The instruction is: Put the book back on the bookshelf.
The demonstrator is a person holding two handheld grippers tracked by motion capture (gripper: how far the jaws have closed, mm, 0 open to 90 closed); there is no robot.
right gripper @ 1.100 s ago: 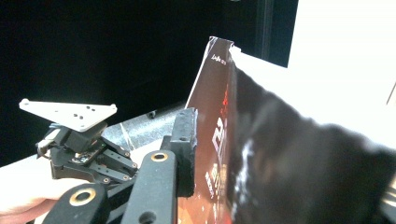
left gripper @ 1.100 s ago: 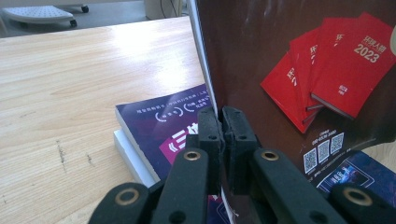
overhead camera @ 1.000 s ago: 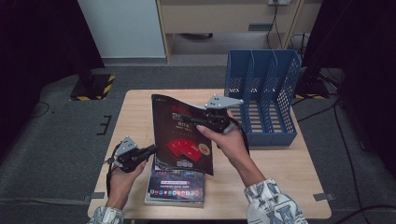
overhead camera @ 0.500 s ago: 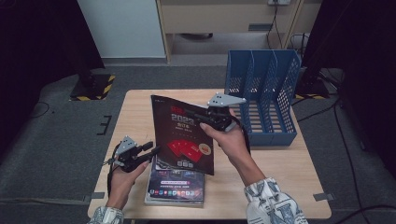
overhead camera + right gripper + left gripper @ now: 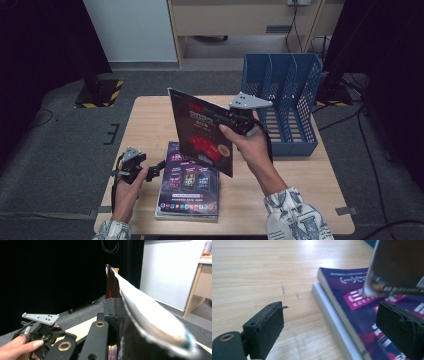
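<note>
High view. The right gripper (image 5: 231, 118), carried by the person's right hand (image 5: 250, 145), clamps the right edge of a dark magazine (image 5: 202, 131) with a red cover picture and holds it raised on edge above the middle of the wooden table (image 5: 145, 125). The magazine's lower corner hangs over a stack of books (image 5: 189, 185) that lies flat at the near left of the table, a purple book on top. The left gripper (image 5: 159, 167), in the left hand (image 5: 131, 184), sits low at the left edge of that stack. A blue file rack (image 5: 285, 100) stands at the far right of the table, just beyond the right gripper.

Left gripper view. The left gripper (image 5: 329, 327) has just been opening; its black pads (image 5: 268, 327) stand wide apart and grasp nothing. Between them lie bare table (image 5: 262, 272) and the near edge of the purple book (image 5: 352, 305), which rests on a grey book (image 5: 329, 317). The blurred corner of the raised magazine (image 5: 397, 265) hangs at the upper right.

Right gripper view. The jaws of the right gripper (image 5: 113, 315) are clenched on the magazine (image 5: 150, 322), whose pages bow away to the right. The left gripper (image 5: 42, 332) and the fingers (image 5: 17, 346) of the left hand show at the lower left.
</note>
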